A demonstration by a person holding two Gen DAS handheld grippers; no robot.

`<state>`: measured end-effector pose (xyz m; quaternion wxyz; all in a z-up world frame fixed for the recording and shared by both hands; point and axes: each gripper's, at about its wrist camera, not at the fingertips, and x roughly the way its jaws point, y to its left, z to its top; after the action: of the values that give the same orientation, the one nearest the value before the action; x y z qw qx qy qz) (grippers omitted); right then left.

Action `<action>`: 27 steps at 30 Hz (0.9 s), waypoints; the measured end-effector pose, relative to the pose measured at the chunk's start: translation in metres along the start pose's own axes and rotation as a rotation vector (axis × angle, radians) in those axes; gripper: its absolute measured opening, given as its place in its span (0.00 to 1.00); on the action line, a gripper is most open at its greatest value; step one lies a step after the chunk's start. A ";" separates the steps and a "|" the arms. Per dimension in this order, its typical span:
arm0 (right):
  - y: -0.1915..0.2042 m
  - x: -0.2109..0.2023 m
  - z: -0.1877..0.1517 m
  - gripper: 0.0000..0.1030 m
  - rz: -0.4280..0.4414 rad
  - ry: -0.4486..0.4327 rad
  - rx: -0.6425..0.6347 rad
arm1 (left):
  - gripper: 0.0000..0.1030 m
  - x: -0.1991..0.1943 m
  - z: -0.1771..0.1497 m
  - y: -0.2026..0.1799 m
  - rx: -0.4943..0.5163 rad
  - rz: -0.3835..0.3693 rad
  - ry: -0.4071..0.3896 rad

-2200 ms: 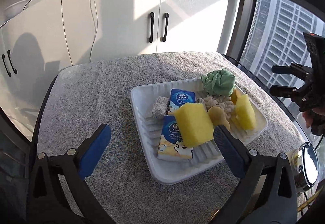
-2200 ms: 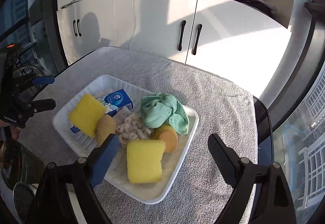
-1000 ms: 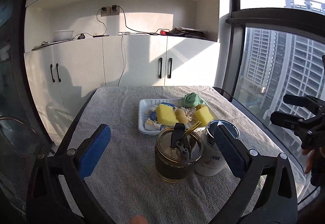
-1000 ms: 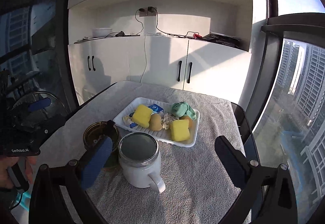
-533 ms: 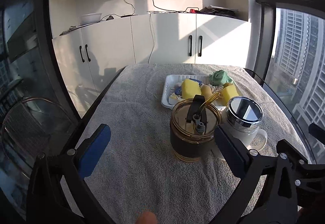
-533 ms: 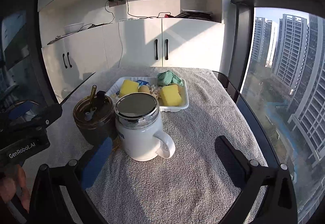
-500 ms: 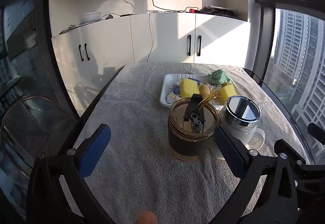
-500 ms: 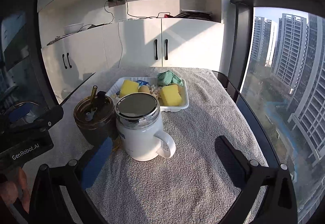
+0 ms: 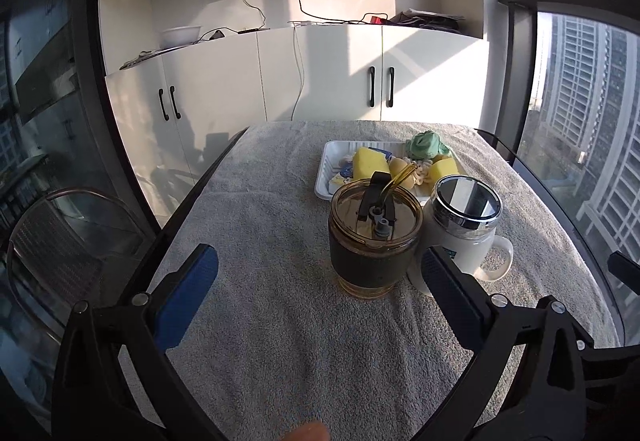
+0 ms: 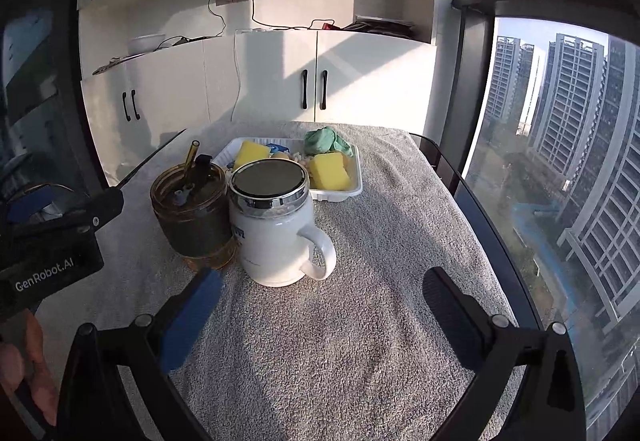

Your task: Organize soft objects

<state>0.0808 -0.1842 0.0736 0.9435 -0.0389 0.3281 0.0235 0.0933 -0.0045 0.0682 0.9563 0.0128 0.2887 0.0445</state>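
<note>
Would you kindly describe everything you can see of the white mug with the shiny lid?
The white mug is glossy, likely ceramic, and stands upright on the grey towel with its loop handle toward the window side. A chrome-rimmed round lid closes it; blue print on its side is unreadable. It sits close beside the amber glass tumbler, in front of the white tray. Nothing grips it.

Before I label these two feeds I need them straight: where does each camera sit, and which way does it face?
Left wrist: on the left gripper, open, facing across the towel-covered table to the amber jar; a fingertip shows below.
Right wrist: on the right gripper, open, facing the white mug; the left gripper and a hand show at left.
Shared: jar, mug, white tray of soft objects, cabinets.
</note>
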 end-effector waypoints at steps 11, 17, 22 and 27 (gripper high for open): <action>0.003 0.004 -0.007 1.00 0.000 0.022 -0.006 | 1.00 0.012 -0.010 0.000 -0.012 -0.036 0.053; 0.007 0.007 -0.007 1.00 0.004 0.028 -0.013 | 1.00 0.017 -0.011 -0.002 -0.009 -0.069 0.070; 0.006 0.008 -0.008 1.00 0.001 0.033 -0.011 | 1.00 0.022 -0.013 -0.003 -0.017 -0.068 0.088; 0.007 0.009 -0.008 1.00 0.000 0.033 -0.011 | 1.00 0.022 -0.013 -0.004 -0.011 -0.075 0.082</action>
<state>0.0825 -0.1781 0.0619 0.9377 -0.0443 0.3436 0.0246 0.1045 -0.0066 0.0456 0.9447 -0.0052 0.3277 0.0109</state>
